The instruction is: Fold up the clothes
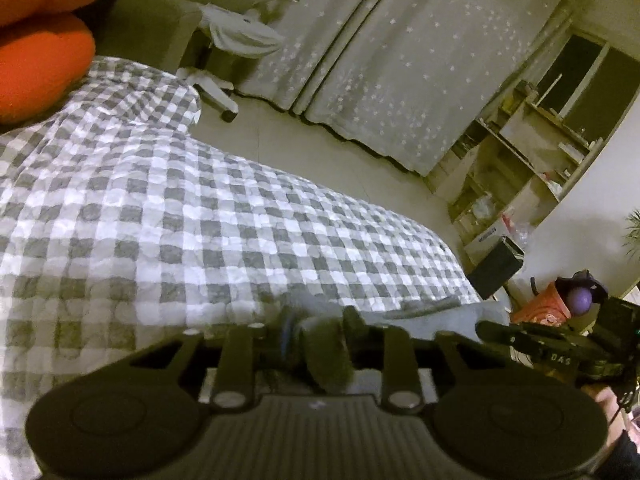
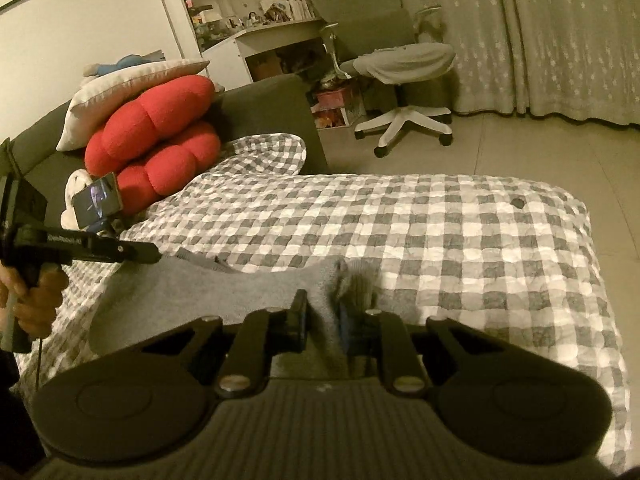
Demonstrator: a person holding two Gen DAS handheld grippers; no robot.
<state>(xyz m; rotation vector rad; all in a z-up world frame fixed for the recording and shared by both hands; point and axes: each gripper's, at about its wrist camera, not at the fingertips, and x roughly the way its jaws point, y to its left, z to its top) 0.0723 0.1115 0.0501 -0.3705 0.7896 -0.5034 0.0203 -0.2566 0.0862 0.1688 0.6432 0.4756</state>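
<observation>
A grey garment (image 2: 192, 292) lies flat on the checked bedspread (image 2: 460, 232), near its front edge. My right gripper (image 2: 323, 314) is shut on a raised fold of it, and the cloth fills the gap between the pads. In the left wrist view my left gripper (image 1: 320, 322) stands part open. A bunch of the same grey garment (image 1: 436, 308) sits between its fingers, resting against the right finger and a little clear of the left one. Each gripper also shows in the other's view: the right gripper (image 1: 516, 334) at the right, the left gripper (image 2: 154, 257) at the left, held by a hand (image 2: 36, 300).
Red cushions (image 2: 160, 148) and a white pillow (image 2: 132, 88) are piled at the head of the bed, with a phone (image 2: 98, 200) propped beside them. On the floor beyond stand a white swivel chair (image 2: 404, 120), shelves (image 1: 516, 168) and long curtains (image 1: 400, 60).
</observation>
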